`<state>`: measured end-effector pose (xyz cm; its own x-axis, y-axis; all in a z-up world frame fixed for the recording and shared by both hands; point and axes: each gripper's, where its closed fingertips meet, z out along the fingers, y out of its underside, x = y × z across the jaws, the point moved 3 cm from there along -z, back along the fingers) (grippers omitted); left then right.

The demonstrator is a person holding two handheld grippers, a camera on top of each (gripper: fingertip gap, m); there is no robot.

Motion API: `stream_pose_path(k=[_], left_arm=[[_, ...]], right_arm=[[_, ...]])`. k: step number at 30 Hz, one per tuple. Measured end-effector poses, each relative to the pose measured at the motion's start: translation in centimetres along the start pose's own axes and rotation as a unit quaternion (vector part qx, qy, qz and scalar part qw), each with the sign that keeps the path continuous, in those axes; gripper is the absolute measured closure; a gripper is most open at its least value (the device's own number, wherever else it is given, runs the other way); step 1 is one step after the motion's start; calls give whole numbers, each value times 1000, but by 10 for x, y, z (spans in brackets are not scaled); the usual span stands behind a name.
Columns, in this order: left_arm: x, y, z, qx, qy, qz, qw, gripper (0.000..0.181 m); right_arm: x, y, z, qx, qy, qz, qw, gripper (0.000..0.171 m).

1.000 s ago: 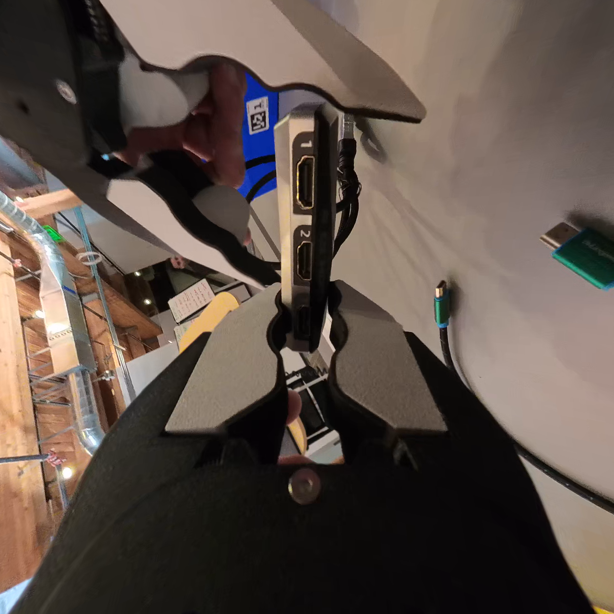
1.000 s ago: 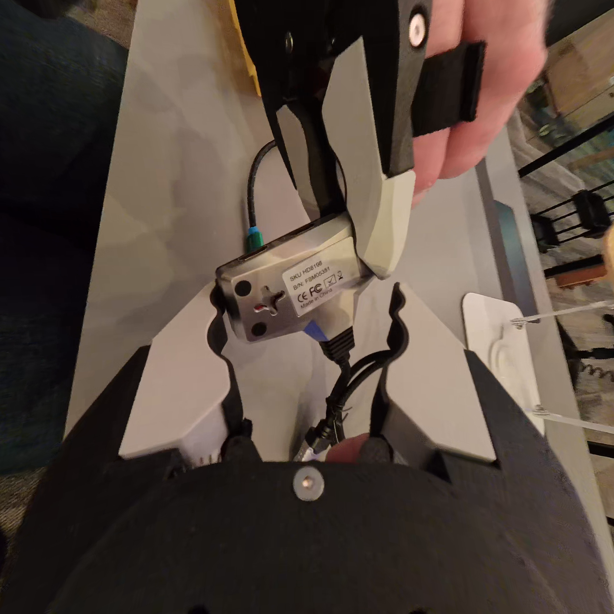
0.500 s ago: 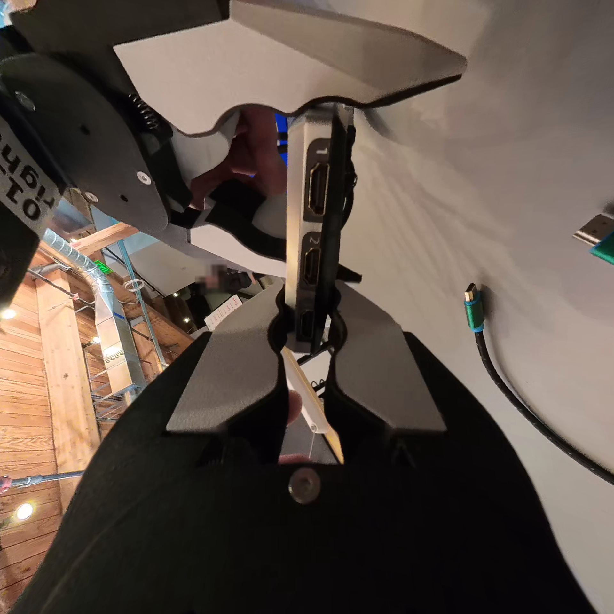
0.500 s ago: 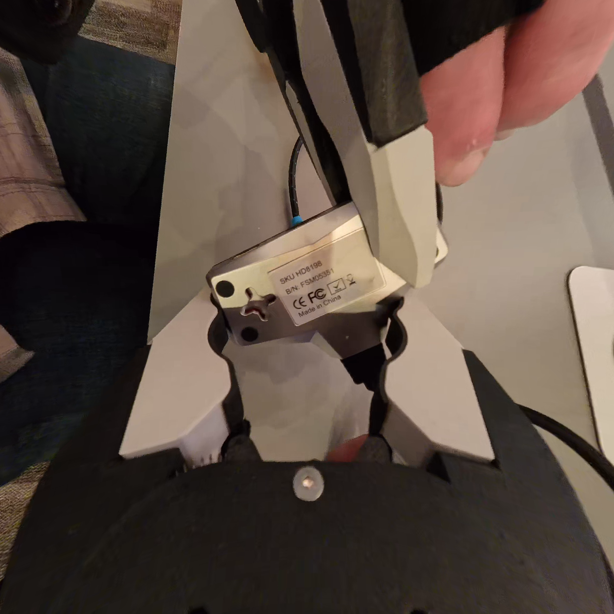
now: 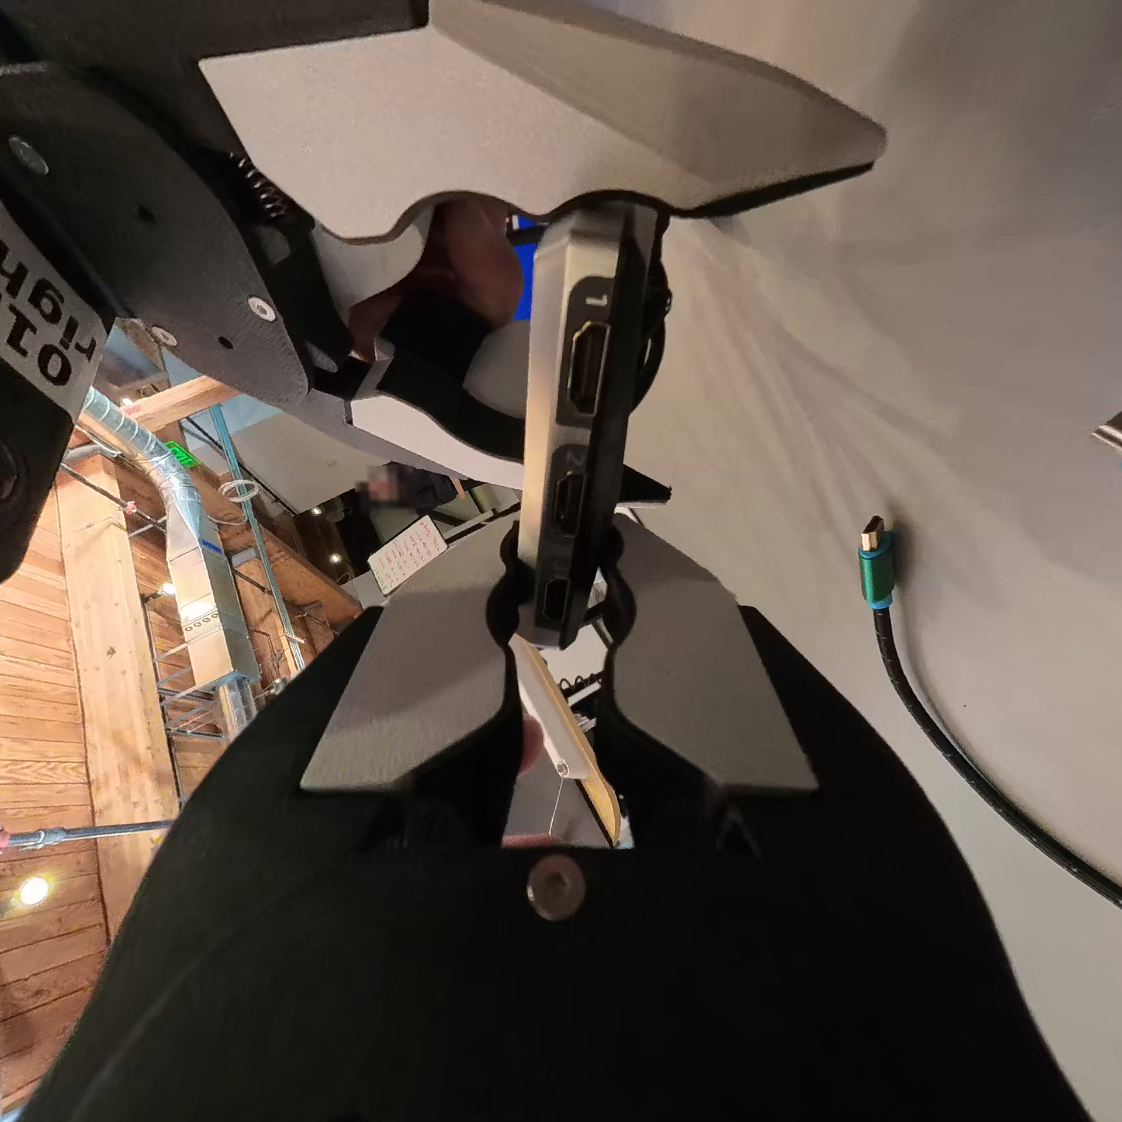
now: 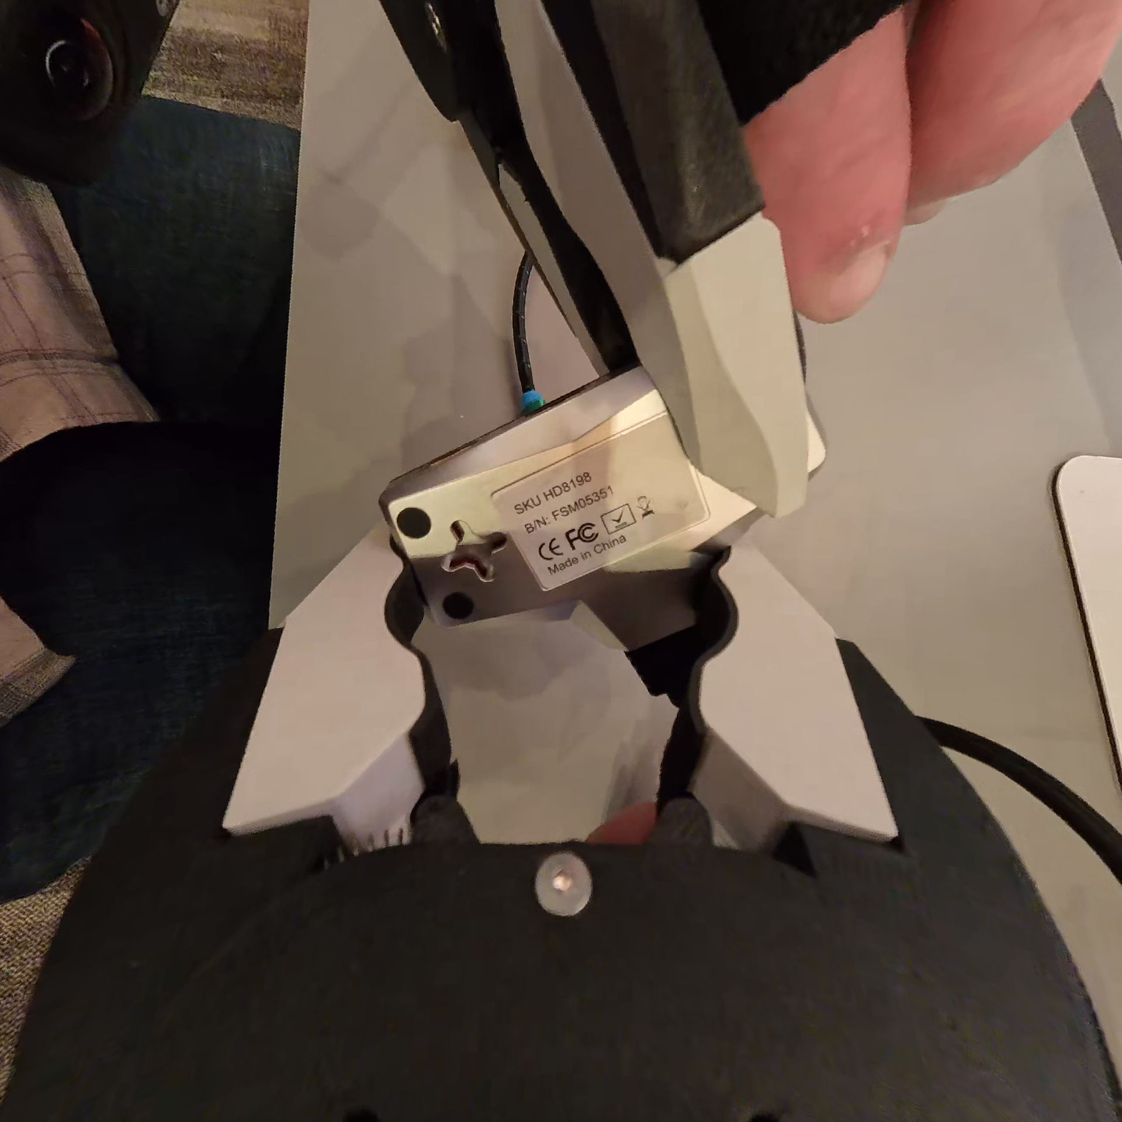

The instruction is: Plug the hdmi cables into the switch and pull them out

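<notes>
The silver HDMI switch (image 5: pixel 546 425) is held in the air, edge-on in the left wrist view, with three empty ports in a row. My left gripper (image 5: pixel 561 583) is shut on its near end. In the right wrist view the switch (image 6: pixel 583 522) shows its labelled underside. Its cable end lies between the fingertips of my right gripper (image 6: pixel 558 583), which stands wide and touches it on both sides. The left gripper's fingers (image 6: pixel 728 364) clamp the far end. A green-tipped HDMI cable (image 5: pixel 874 571) lies unplugged on the white table (image 5: pixel 911 303). Its tip (image 6: pixel 531 401) peeks from behind the switch.
A second plug (image 5: pixel 1108 437) lies at the right edge of the left wrist view. The switch's black lead (image 6: pixel 1002 777) trails right over the table. A white slab (image 6: pixel 1093 607) lies at the right. A person's legs (image 6: pixel 152 364) are beside the table's left edge.
My right gripper has moved forward, so the switch's cable end now sits between its fingertips; its opening looks unchanged. My left gripper has stayed shut on the switch.
</notes>
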<state>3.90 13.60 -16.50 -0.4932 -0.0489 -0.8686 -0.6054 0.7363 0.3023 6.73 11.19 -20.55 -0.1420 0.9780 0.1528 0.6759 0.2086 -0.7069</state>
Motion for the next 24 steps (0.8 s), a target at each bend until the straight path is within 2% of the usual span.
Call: stream_pose_path(k=[4, 9, 11, 18, 24], left_arm=[[-4, 8, -1, -17, -8, -17, 1000, 153], [-9, 28, -9, -58, -9, -83, 995, 131], [-10, 34, -14, -72, -7, -109, 991, 128], [26, 51, -21, -117, 63, -193, 972, 124], [59, 40, -20, -126, 123, -239, 955, 126]], right_arm=[[1, 1, -3, 9, 1, 6, 1000, 79], [4, 2, -7, 25, -1, 19, 999, 79], [5, 2, -8, 32, 0, 25, 999, 79], [10, 8, -13, 38, 7, 40, 998, 79], [12, 14, -16, 40, 10, 50, 998, 79]])
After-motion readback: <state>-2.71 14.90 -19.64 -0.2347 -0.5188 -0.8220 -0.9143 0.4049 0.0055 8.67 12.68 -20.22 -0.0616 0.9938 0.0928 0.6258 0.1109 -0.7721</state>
